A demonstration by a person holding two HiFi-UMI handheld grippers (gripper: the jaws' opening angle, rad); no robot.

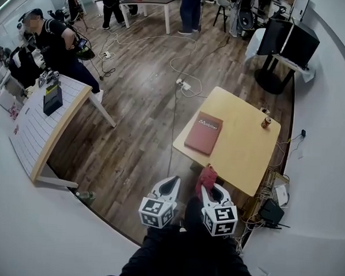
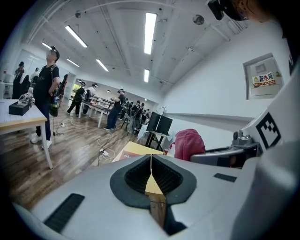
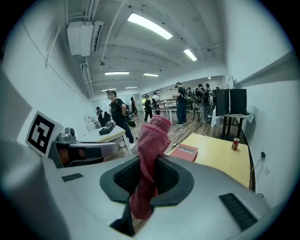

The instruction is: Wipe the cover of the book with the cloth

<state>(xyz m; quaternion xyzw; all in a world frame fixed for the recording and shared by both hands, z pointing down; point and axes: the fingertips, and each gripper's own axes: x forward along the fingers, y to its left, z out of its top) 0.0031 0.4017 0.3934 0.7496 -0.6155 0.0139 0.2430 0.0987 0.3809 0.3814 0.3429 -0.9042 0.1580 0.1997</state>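
**Cloth in claw, book dead ahead**

The right gripper is clamped on a red cloth. The left gripper is pinched together and empty. The red book lies flat at 12 o'clock, well apart, with its long axis running 1 to 7. The right side looks nearer. Wooden table, can at the far edge. Wood-floored workroom with people beyond.

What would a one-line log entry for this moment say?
left gripper shut, empty | right gripper shut on cloth | book closed on table, untouched | wipe not begun
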